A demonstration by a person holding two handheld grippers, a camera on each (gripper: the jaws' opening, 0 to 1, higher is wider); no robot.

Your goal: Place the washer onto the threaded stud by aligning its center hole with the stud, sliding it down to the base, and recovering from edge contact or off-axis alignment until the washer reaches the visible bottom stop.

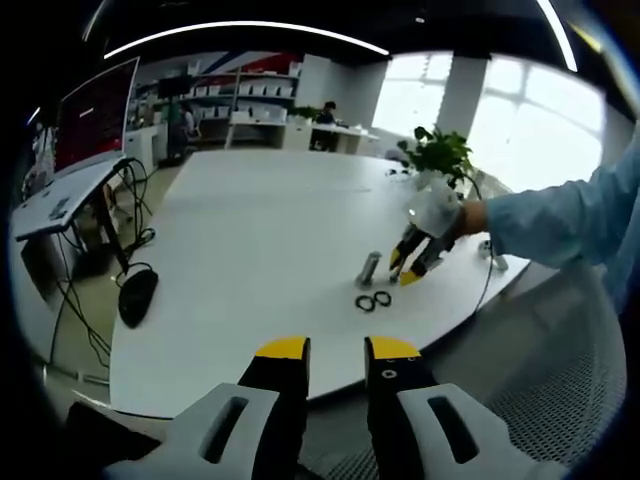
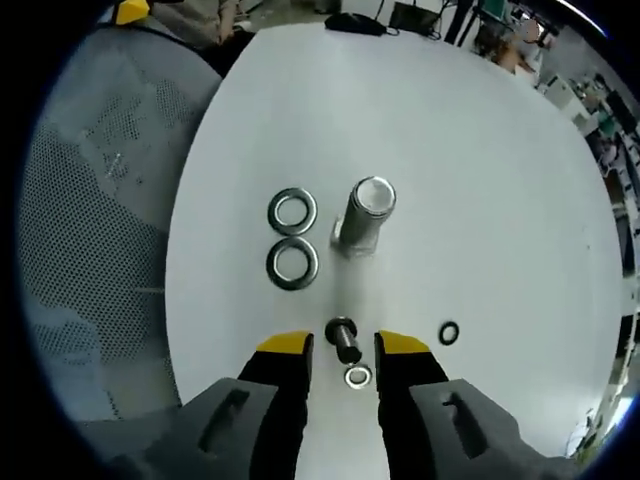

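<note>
Two steel washers point(image 2: 292, 210) point(image 2: 292, 263) lie flat side by side on the white table point(image 2: 480, 180). Just right of them an upright metal stud point(image 2: 366, 214) stands on its base. My right gripper point(image 2: 343, 348) is open above the table. A short dark bolt point(image 2: 345, 340) and a small silver ring point(image 2: 357, 377) show on the table between its yellow fingertips point(image 2: 285, 346). In the left gripper view the stud point(image 1: 370, 268) and the washers point(image 1: 373, 300) sit near the table's edge. The right gripper point(image 1: 412, 262), held by a gloved hand, hovers beside them. My left gripper point(image 1: 337, 350) is open, off the table's near edge.
A small black ring point(image 2: 449, 332) lies right of the right gripper. A mesh chair point(image 2: 100, 220) stands by the table's edge. A potted plant point(image 1: 438, 155) and a cable point(image 1: 488, 275) sit at the table's far side. A desk with a monitor point(image 1: 95, 115) stands left.
</note>
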